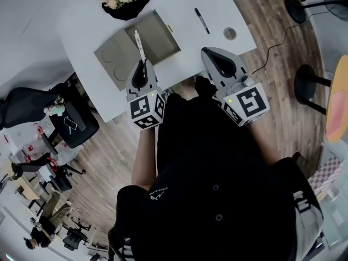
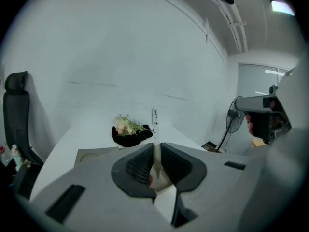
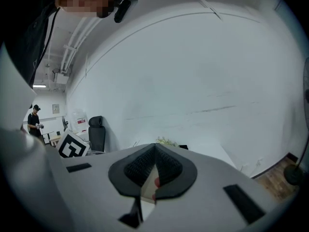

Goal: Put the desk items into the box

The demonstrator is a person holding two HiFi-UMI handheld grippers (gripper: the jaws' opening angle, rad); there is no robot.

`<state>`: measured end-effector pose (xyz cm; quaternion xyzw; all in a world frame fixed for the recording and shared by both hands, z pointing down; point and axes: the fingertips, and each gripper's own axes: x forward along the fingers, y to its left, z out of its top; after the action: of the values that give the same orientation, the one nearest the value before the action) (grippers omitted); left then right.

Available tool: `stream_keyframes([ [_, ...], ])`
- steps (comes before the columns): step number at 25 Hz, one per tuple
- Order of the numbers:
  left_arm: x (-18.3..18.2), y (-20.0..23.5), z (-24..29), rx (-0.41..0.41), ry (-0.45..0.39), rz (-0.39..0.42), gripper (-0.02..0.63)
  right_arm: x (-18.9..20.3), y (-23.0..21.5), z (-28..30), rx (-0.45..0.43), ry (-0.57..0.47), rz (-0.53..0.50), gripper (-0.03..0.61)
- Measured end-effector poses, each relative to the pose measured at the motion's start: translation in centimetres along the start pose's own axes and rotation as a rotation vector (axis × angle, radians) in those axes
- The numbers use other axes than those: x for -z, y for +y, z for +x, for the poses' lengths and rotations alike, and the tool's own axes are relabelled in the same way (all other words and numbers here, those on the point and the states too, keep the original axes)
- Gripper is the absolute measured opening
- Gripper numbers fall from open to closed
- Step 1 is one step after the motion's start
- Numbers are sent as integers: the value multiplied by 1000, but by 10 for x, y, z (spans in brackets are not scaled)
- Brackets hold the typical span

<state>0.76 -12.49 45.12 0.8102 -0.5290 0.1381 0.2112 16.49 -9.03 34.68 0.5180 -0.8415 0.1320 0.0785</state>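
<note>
Left tool (image 2: pixel 155 166) is clamped on the pen (image 2: pixel 155 129), whose long axis points at the box (image 1: pixel 160 39) directly ahead. Right tool (image 3: pixel 153 170) is closed and empty. The marker (image 1: pixel 202 20) lies ahead of it on the desk (image 1: pixel 217 4).

Box (image 1: pixel 157 37): tan card, open; flap w/ two round marks lies out to its left; sits mid white counter (image 1: pixel 81 31).
White pen (image 1: pixel 140 43): slim, clamped in left tool (image 1: pixel 142 65), sticks out fwd over box.
Black marker (image 1: pixel 202 20): flat on counter, right of box, apart.
Round gray item (image 1: pixel 230 33): flat on counter, nr right edge, near marker.
</note>
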Motion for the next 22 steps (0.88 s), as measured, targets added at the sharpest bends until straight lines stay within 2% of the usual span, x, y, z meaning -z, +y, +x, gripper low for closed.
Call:
stream_keyframes([
  [7, 31, 0, 43, -11, 112, 14, 57, 8, -20, -1, 44, 21, 16, -2],
  [12, 60, 7, 76, -42, 214, -30, 57, 11, -32, 4, 49, 39, 16, -2],
  [22, 91, 13, 136, -87, 346, -44, 57, 16, -63, 13, 49, 75, 14, -2],
])
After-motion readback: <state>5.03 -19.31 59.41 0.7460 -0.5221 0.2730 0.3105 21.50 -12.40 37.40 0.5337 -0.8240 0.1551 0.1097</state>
